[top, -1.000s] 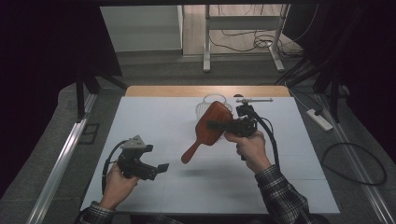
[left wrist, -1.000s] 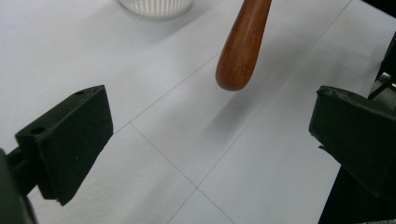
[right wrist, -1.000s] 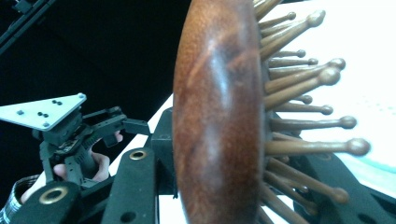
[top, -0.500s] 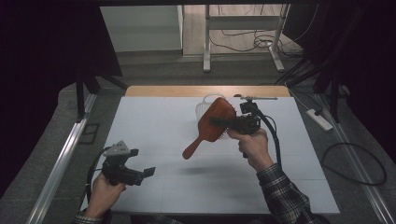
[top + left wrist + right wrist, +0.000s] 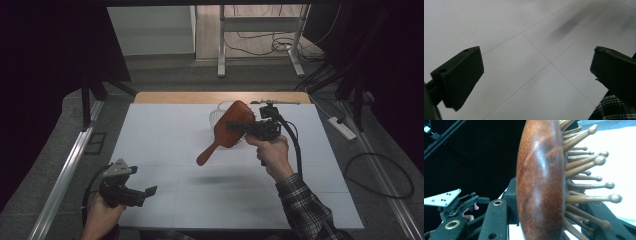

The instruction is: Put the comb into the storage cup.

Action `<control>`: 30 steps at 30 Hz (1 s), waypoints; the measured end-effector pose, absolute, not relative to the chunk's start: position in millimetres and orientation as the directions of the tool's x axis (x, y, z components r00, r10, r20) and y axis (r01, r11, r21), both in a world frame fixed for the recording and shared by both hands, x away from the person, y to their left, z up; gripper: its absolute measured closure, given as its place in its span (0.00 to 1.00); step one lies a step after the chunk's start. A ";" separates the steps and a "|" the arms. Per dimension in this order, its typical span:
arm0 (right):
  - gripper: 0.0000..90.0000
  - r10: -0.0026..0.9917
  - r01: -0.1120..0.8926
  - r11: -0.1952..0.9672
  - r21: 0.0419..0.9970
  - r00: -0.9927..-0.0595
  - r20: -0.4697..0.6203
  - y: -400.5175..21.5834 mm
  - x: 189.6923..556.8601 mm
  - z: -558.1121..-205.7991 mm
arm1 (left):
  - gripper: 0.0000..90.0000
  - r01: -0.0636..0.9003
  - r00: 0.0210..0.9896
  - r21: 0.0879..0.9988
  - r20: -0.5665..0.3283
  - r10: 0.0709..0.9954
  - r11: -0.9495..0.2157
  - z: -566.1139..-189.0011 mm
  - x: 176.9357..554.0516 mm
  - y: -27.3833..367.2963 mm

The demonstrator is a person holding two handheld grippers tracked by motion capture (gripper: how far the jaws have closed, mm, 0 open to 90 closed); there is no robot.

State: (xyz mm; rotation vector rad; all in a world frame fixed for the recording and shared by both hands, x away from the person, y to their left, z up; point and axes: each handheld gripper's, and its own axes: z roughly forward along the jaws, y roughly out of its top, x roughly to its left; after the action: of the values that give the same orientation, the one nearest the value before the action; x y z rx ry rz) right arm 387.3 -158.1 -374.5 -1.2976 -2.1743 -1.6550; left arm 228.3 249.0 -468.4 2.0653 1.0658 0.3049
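Note:
A reddish-brown wooden hairbrush (image 5: 231, 131) is held up over the middle of the white table (image 5: 165, 135), its handle slanting down to the left. My right gripper (image 5: 239, 126) is shut on the brush head. In the right gripper view the polished back of the hairbrush (image 5: 539, 182) stands edge-on between the jaws, with wooden bristles pointing right. My left gripper (image 5: 148, 192) hovers at the table's front left corner, open and holding nothing. In the left gripper view its fingers (image 5: 459, 77) stand wide apart over the bare table (image 5: 524, 62).
A white wire basket (image 5: 218, 116) stands behind the brush near the table's far edge, by a wooden strip (image 5: 200, 97). A power strip (image 5: 340, 127) and cables lie on the floor to the right. A metal rail (image 5: 70, 165) runs along the left side.
My left gripper has drawn back toward the front left corner of the table. The right gripper has lifted the hairbrush slightly and turned it, with the brush still in its grip.

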 end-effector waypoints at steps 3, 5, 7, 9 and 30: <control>0.63 0.554 0.678 0.028 0.735 -0.622 0.553 -159.2 389.1 -374.1 | 0.00 0.595 0.606 0.724 -0.119 0.786 -0.349 -469.4 224.7 251.0; 0.63 0.560 0.677 0.023 0.736 -0.619 0.551 -159.8 390.1 -373.9 | 0.00 0.602 0.598 0.722 -0.127 0.791 -0.340 -470.1 222.4 253.6; 0.63 0.564 0.677 0.017 0.736 -0.614 0.552 -160.8 391.5 -373.7 | 0.00 0.604 0.592 0.723 -0.126 0.796 -0.335 -470.2 220.3 255.4; 0.63 0.567 0.676 0.012 0.737 -0.611 0.552 -162.0 393.6 -372.9 | 0.00 0.605 0.591 0.722 -0.127 0.797 -0.334 -470.4 219.2 256.7; 0.63 0.618 0.656 -0.057 0.753 -0.569 0.542 -175.1 422.6 -355.9 | 0.00 0.613 0.587 0.716 -0.129 0.799 -0.335 -470.8 214.1 259.8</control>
State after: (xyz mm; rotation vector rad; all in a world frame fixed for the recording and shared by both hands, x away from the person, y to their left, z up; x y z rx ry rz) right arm 422.6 -175.1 -355.9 -1.4423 -2.1341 -1.7398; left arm 214.1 259.8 -470.8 2.0657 1.1187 0.3163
